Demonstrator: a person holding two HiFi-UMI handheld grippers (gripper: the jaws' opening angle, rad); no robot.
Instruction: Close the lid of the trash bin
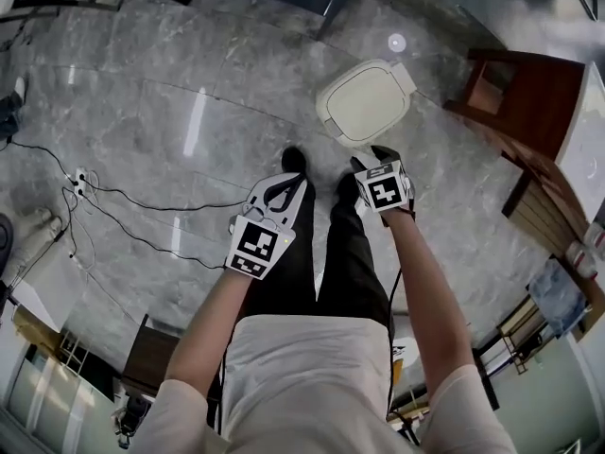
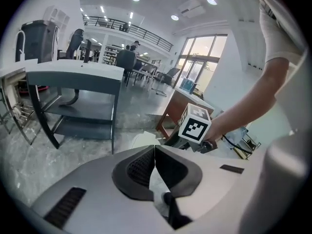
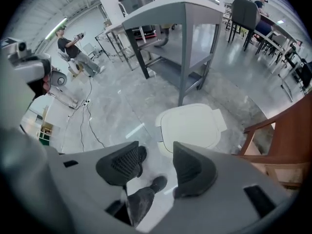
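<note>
The white trash bin (image 1: 364, 100) stands on the grey marble floor with its lid down flat. In the right gripper view the bin (image 3: 191, 126) lies just beyond the jaws. My right gripper (image 1: 375, 157) hangs above the bin's near edge, pointing steeply down, open with nothing between its pads (image 3: 156, 155). My left gripper (image 1: 285, 187) is held to the left of the bin, over the person's shoe. Its jaws meet at the tips and hold nothing (image 2: 155, 152). The right gripper's marker cube (image 2: 196, 125) shows in the left gripper view.
A brown wooden chair (image 1: 515, 93) stands right of the bin. A grey table (image 3: 170, 13) stands behind it. Cables and a power strip (image 1: 80, 183) lie on the floor at the left. The person's black shoes (image 1: 293, 159) are just short of the bin.
</note>
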